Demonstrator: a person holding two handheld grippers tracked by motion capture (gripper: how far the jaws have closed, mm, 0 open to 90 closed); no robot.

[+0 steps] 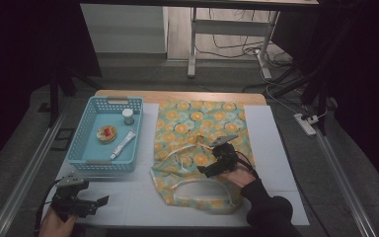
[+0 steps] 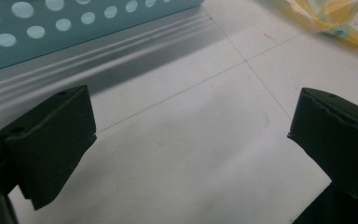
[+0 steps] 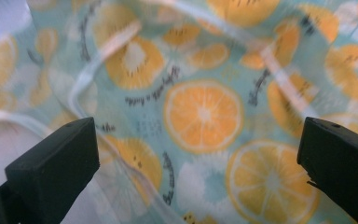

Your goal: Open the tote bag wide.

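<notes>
A: Where is the orange-slice printed bag (image 1: 197,138) found, taking the blue basket (image 1: 90,129) as the mark?

B: The bag is laid flat on the white bench (image 1: 128,192) just to the right of the basket, with its open mouth and pale handle loop turned toward the near edge. In the right gripper view the printed cloth (image 3: 200,112) is seen close below the camera, with pale straps crossing it.

A: And the right gripper (image 1: 208,170)?

B: It is held over the near middle of the bag, to the right of the basket and nearer to the person than the basket's front wall. Its fingers (image 3: 56,163) are spread wide apart, with the cloth seen between them; no pinch on the fabric is seen. Whether the tips rest on the cloth cannot be told, since that view is blurred.

A: The left gripper (image 1: 101,201)?

B: It is kept in front of the basket's near left corner, low over the bare bench. Its fingers (image 2: 51,140) are also apart, and nothing is held between them; the basket's perforated wall (image 2: 51,23) is seen just beyond them.

A: What is kept inside the basket?

B: A small white-lidded jar (image 1: 128,116), a round yellow item (image 1: 106,133) and a white tube (image 1: 123,144) are lying in it.
</notes>
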